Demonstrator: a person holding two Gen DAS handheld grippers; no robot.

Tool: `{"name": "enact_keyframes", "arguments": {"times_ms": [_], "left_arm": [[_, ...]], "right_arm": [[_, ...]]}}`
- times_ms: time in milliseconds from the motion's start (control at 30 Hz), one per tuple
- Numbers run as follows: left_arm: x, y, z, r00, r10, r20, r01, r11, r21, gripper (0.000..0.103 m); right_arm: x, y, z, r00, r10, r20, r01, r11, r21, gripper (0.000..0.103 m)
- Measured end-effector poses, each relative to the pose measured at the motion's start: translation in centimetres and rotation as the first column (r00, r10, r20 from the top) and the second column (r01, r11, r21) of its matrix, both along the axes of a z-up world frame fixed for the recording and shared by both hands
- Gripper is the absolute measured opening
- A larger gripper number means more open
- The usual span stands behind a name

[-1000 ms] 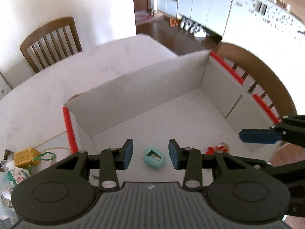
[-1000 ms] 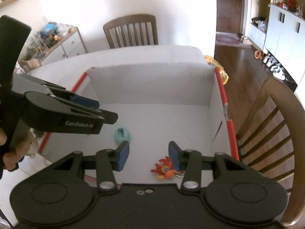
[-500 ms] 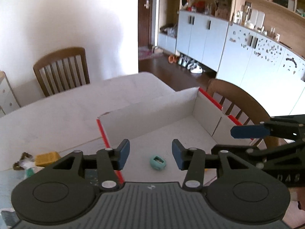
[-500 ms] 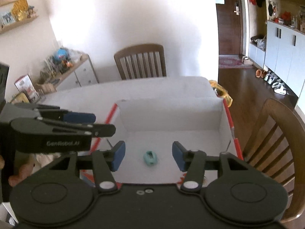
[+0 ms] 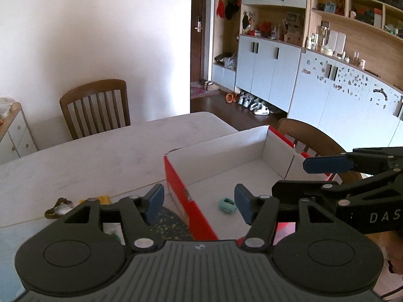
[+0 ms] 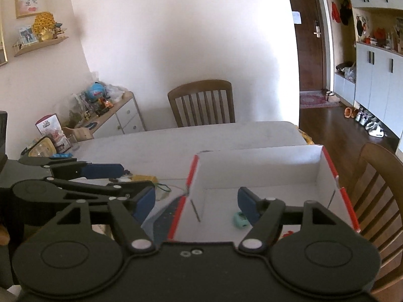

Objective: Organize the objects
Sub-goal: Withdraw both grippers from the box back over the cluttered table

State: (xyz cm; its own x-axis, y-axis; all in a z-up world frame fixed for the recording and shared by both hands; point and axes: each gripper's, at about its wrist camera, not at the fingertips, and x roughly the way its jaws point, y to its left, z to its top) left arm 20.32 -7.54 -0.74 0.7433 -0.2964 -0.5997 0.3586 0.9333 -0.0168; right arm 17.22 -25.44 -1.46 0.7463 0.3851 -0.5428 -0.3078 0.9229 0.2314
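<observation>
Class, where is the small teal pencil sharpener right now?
The sharpener lies on the floor of the open cardboard box, near its red-edged left wall; in the right wrist view it sits beside that gripper's right finger.

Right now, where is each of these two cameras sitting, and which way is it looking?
Left wrist view: on the left gripper, looking along its open fingers over the red-edged box; the right gripper shows at right.
Right wrist view: on the right gripper, facing the same box; the left gripper shows at left.
Shared: the box, the teal object inside it, the white table.
</observation>
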Motion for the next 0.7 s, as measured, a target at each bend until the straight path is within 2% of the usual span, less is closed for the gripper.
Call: {"name": "enact_keyframes", "arguments": {"times_ms": [133, 333, 433, 533, 600, 700], "left_arm": [[-0.9, 1.6, 0.1, 1.0, 0.002, 0.007, -0.002, 1.0, -0.006, 0.063], [-2.4, 4.0, 0.1, 1.0, 0.001, 0.023, 0.0, 1.0, -0.011, 0.066], [-3.0, 5.5, 0.1, 1.0, 0.007, 0.029, -0.007, 1.0, -0.018, 0.072], [-3.6, 7.1, 0.1, 0.999, 0.012, 0.033, -0.011, 0.999, -0.034, 0.077], [-4.0, 8.0, 0.0, 0.999, 0.023, 0.049, -0.021, 0.999, -0.026, 0.086], [-4.6, 9.6, -0.2, 0.998, 0.021, 0.056, -0.02, 0.999, -0.03, 0.086]], "right_arm": [[-0.8, 1.3, 0.2, 1.0, -0.003, -0.001, 0.003, 1.0, 0.011, 0.075], [-2.0, 3.6, 0.4, 1.0, -0.006, 0.014, 0.006, 1.0, 0.021, 0.085], [-2.4, 4.7, 0.5, 1.0, -0.015, 0.022, 0.014, 1.0, 0.022, 0.09], [-2.8, 5.9, 0.4, 0.999, -0.03, 0.026, 0.029, 0.999, 0.031, 0.099], [-3.0, 6.6, 0.4, 0.999, -0.029, 0.03, 0.028, 0.999, 0.038, 0.101], [-3.2, 7.9, 0.3, 0.999, -0.016, 0.031, 0.014, 0.999, 0.037, 0.102]]}}
